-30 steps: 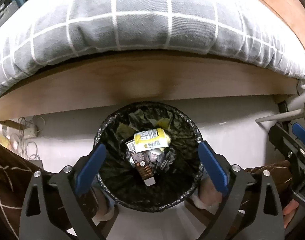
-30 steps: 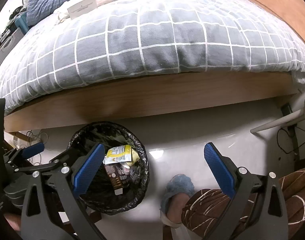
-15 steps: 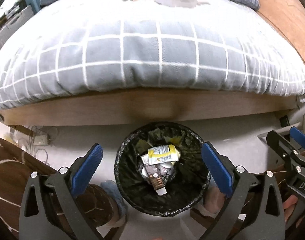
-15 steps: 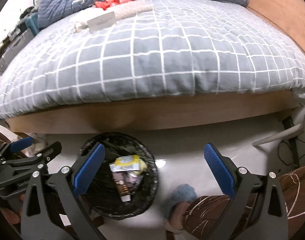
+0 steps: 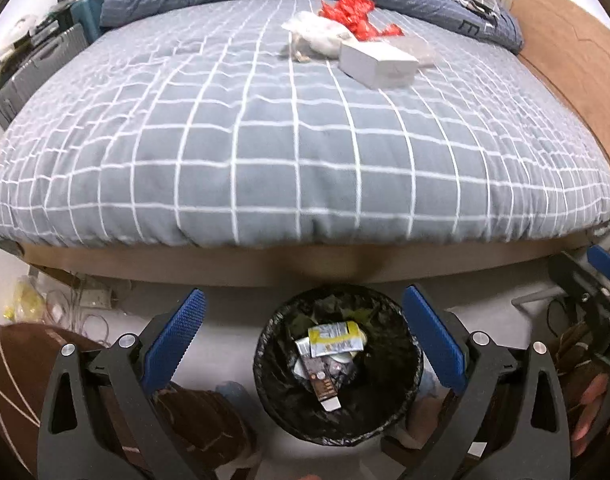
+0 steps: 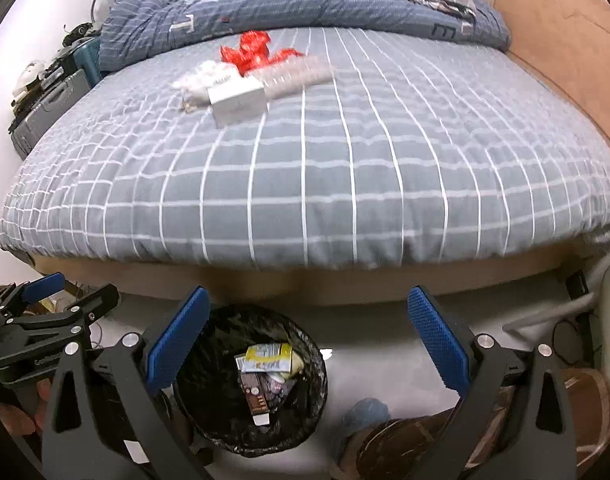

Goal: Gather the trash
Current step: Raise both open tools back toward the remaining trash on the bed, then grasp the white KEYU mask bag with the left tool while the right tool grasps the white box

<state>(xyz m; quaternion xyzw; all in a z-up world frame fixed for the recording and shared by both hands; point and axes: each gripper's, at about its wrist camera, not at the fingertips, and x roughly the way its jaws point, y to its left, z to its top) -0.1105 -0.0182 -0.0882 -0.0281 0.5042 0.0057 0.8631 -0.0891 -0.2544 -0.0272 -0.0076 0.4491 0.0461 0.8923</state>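
Observation:
A black-lined trash bin [image 5: 339, 412] stands on the floor by the bed and holds a yellow packet [image 5: 335, 338] and a brown wrapper. It also shows in the right wrist view [image 6: 251, 432]. My left gripper [image 5: 303, 334] is open and empty above the bin. My right gripper [image 6: 305, 338] is open and empty to the bin's right. On the far bed lie a white box [image 5: 379, 64], a red wrapper [image 5: 353, 14], a white crumpled bag [image 5: 315, 38] and a clear plastic bottle [image 6: 301, 74]. The box [image 6: 239, 100] and red wrapper [image 6: 255, 50] show in both views.
The bed has a grey checked cover [image 5: 297, 136], a blue duvet [image 6: 289, 4] at its far end and a wooden frame [image 5: 265, 266]. A suitcase [image 5: 29, 76] stands at the left. Cables [image 5: 73, 306] lie on the floor. My knees and slippers are near the bin.
Both grippers have risen and tilted up from the bin. The bed top with its trash has come into view. The bin looks smaller and lower.

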